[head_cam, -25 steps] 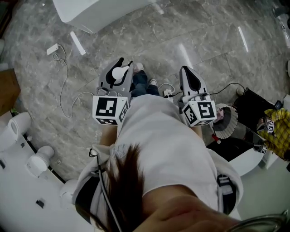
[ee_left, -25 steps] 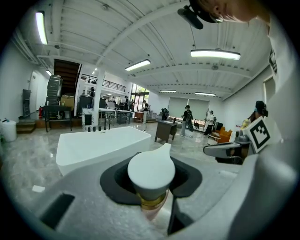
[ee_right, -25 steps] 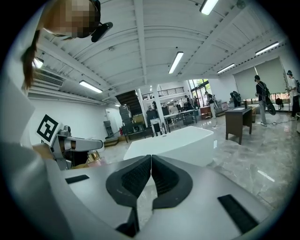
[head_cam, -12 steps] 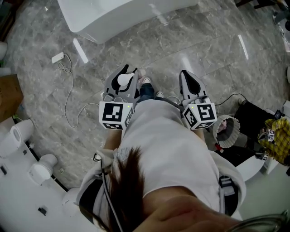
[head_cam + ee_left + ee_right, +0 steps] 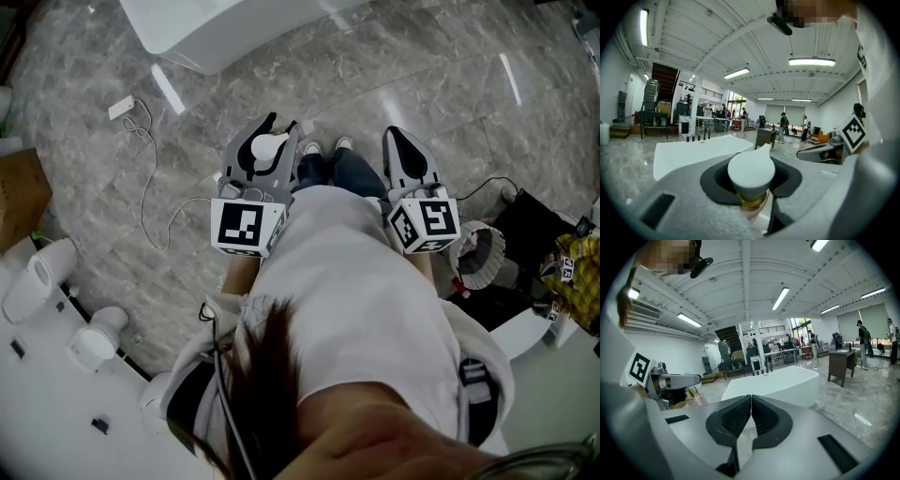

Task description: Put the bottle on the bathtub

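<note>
My left gripper (image 5: 272, 141) is shut on a bottle (image 5: 751, 176) with a white pump cap and a gold collar; the cap (image 5: 270, 145) sticks up between the jaws. In the left gripper view the left gripper (image 5: 752, 180) points across the floor toward the white bathtub (image 5: 693, 152). The bathtub (image 5: 225, 28) lies at the top of the head view, some way ahead of both grippers. My right gripper (image 5: 405, 150) is shut with nothing in it, its black pads meeting at the tips (image 5: 751, 401). From the right gripper view the bathtub (image 5: 778, 383) stands straight ahead.
A white cable and plug (image 5: 122, 108) trail over the marble floor at the left. A cardboard box (image 5: 19, 192) sits at the far left, white machine parts (image 5: 56, 309) at lower left. A dark cabinet (image 5: 841, 364) stands right of the tub. People and tables are far back.
Both grippers and the person have moved forward over the floor toward the bathtub, which shows larger at the top of the head view. The grip on the bottle is unchanged.
</note>
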`<state>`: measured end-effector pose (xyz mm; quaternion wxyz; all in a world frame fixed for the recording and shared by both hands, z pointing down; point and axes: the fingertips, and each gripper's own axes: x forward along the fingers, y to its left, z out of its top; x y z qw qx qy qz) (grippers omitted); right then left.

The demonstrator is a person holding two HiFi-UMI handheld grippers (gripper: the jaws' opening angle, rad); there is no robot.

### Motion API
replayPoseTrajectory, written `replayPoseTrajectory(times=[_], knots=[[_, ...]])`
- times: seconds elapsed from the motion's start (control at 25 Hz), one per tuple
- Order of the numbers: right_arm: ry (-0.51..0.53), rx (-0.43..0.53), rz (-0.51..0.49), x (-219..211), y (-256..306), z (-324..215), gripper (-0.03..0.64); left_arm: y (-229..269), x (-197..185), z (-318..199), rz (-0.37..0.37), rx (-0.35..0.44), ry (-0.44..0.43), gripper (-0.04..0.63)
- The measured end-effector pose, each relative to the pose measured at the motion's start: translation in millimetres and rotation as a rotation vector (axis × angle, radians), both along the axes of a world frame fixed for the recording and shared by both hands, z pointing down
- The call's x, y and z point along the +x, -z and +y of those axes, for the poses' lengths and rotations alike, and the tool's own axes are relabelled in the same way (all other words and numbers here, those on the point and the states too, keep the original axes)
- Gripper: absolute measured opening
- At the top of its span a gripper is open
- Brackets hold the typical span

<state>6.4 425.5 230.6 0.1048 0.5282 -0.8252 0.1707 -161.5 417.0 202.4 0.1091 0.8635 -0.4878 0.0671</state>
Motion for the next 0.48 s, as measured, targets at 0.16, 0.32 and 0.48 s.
replayPoseTrajectory(times=[0.16,0.32,0.48], knots=[[0.008,-0.007,-0.002,1.1,-1.0,-7.6,0.014,4.6,1.2,-3.3,0.001,0.008,0.008,0.130],[0.023,-0.020,-0.004,7.6,-2.6,-23.8,0.014,6.9,7.7,-16.6,-0.014,0.009,0.016,0.130],[0.045,-0.027,-0.005,15.0,-0.1,-47.7,0.014,7.7,9.2,-36.1,-0.017,-0.002,0.059,0.130]])
